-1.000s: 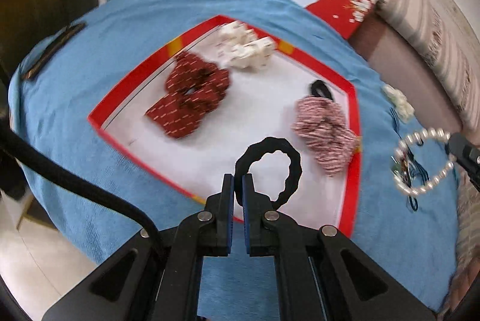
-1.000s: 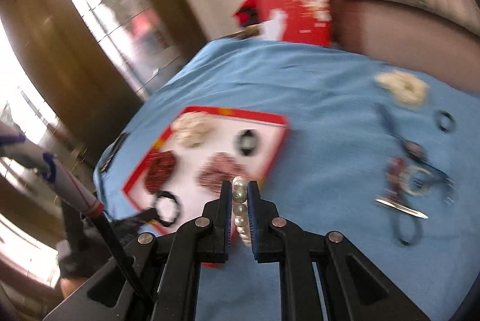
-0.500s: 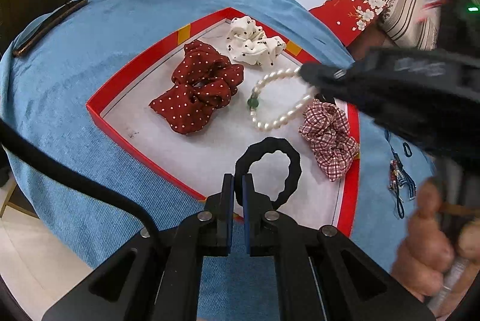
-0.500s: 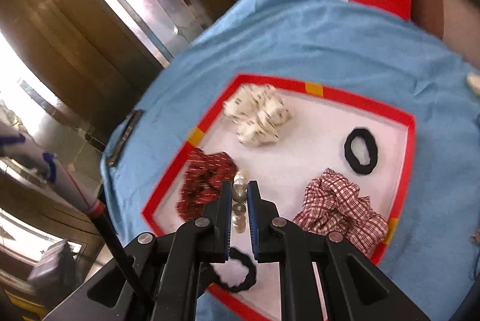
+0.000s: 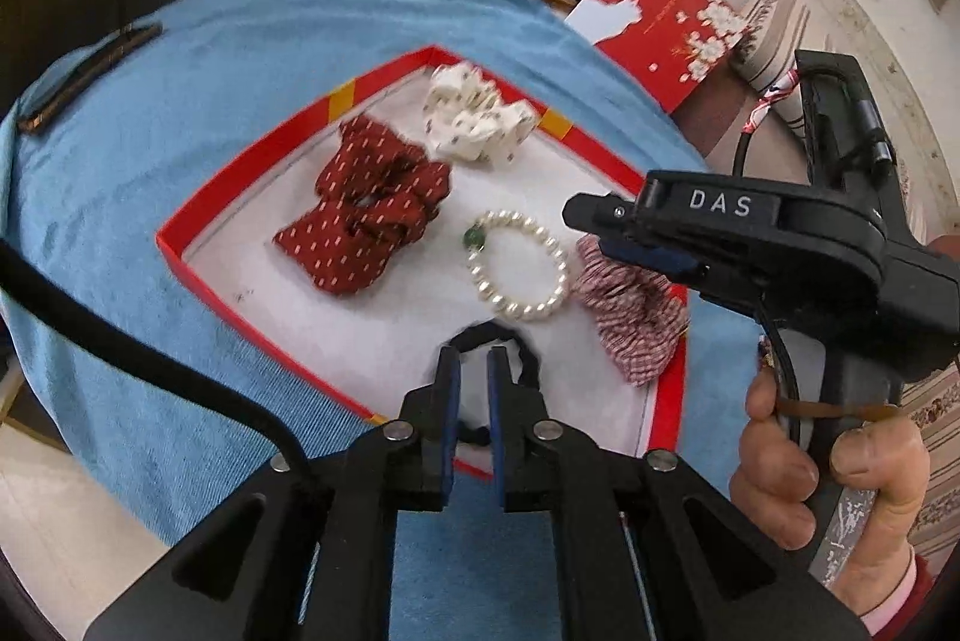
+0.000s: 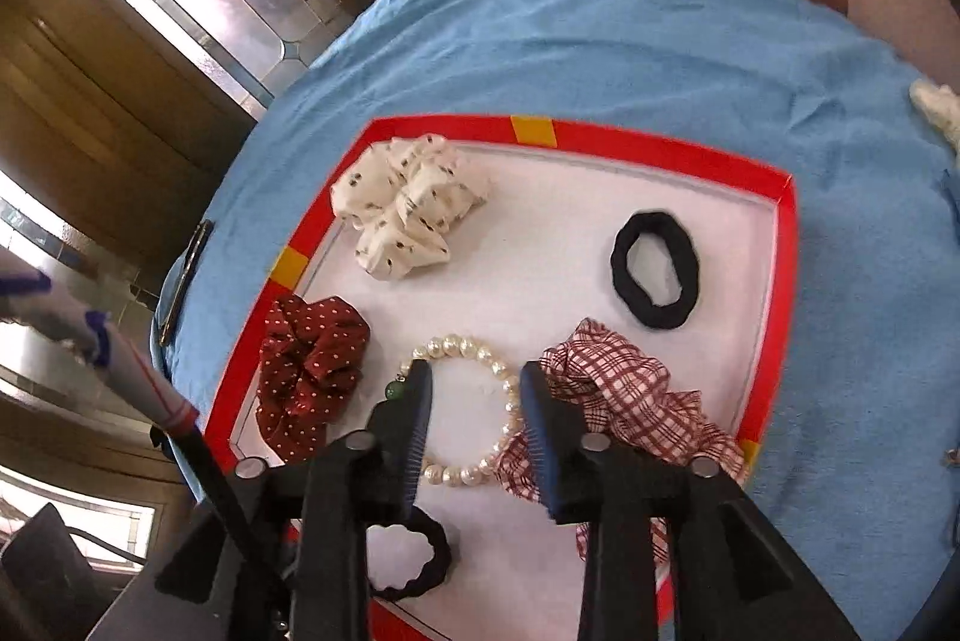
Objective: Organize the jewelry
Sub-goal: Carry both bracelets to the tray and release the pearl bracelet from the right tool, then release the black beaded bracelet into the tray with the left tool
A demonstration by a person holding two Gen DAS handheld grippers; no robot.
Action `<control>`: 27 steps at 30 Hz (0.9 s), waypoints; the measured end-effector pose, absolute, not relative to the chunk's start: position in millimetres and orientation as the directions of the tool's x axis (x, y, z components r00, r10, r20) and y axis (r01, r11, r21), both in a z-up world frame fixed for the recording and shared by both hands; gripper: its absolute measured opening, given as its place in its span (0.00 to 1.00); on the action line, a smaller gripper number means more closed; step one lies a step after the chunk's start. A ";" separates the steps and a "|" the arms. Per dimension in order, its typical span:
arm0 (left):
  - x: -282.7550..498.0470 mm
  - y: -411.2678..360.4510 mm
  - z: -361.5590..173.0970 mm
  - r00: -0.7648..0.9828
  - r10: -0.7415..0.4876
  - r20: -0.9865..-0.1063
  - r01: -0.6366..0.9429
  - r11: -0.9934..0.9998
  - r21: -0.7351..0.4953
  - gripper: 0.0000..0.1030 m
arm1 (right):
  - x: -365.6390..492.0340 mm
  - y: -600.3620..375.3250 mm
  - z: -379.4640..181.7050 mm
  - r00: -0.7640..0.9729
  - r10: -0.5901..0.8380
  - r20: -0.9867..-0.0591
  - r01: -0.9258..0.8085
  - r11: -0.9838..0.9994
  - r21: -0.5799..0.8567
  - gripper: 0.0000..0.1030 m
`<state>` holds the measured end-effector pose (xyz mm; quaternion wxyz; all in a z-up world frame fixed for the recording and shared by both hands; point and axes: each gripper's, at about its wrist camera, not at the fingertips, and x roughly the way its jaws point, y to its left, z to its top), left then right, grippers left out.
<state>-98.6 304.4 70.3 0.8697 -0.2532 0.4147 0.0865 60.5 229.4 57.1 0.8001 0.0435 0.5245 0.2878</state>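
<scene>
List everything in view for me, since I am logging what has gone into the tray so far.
Tray: one, red rim, white floor, on the blue cloth.
Pearl bracelet: one, white with a green bead, on the tray floor.
Dark red scrunchie: one, white dots, left part of the tray.
Cream scrunchie: one, dark dots, far left corner of the tray.
Plaid scrunchie: one, red and white, right of the bracelet.
Black hair ties: two, smooth one far right in the tray, wavy one near edge.
Blue cloth: one, under the tray.
Red box: one, white blossoms, beyond the cloth.
Left tongs: slightly parted over the wavy tie.
Right tongs: open above the bracelet.
</scene>
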 end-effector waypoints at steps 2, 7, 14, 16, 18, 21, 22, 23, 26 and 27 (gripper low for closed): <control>-99.4 299.0 75.4 0.663 -0.042 -0.747 -0.349 0.866 -0.359 0.22 | 57.9 221.9 66.0 0.299 0.512 -0.805 -0.424 0.827 0.368 0.33; -100.0 287.9 82.7 0.690 -0.018 -0.724 -0.324 0.886 -0.331 0.25 | 44.6 179.3 85.6 0.358 0.510 -0.782 -0.434 0.833 0.344 0.40; -99.3 268.0 86.6 0.699 -0.015 -0.715 -0.288 0.909 -0.300 0.25 | 20.3 77.9 74.4 0.399 0.446 -0.801 -0.358 0.880 0.311 0.41; -98.0 258.0 87.8 0.701 -0.016 -0.713 -0.266 0.921 -0.283 0.25 | 12.8 39.9 69.1 0.413 0.416 -0.810 -0.314 0.900 0.302 0.41; -97.1 248.0 89.2 0.705 -0.019 -0.709 -0.240 0.934 -0.264 0.25 | 6.1 2.8 64.6 0.430 0.389 -0.815 -0.266 0.917 0.298 0.41; -95.3 221.6 91.6 0.712 -0.001 -0.702 -0.195 0.960 -0.199 0.26 | -4.8 -52.8 59.1 0.459 0.351 -0.816 -0.179 0.936 0.302 0.41; -94.1 214.5 91.6 0.713 0.004 -0.702 -0.187 0.965 -0.185 0.26 | -8.0 -73.0 57.3 0.467 0.340 -0.816 -0.147 0.940 0.307 0.41; -93.0 202.1 91.3 0.713 0.003 -0.701 -0.166 0.972 -0.166 0.26 | -10.7 -91.6 55.4 0.476 0.325 -0.818 -0.113 0.944 0.309 0.41; -88.7 171.4 87.7 0.704 -0.018 -0.710 -0.111 0.984 -0.136 0.26 | -16.7 -135.7 51.9 0.497 0.280 -0.821 -0.031 0.952 0.306 0.41; -88.0 163.9 86.4 0.700 -0.025 -0.713 -0.096 0.987 -0.128 0.26 | -19.1 -145.9 51.6 0.505 0.267 -0.821 -0.013 0.953 0.302 0.41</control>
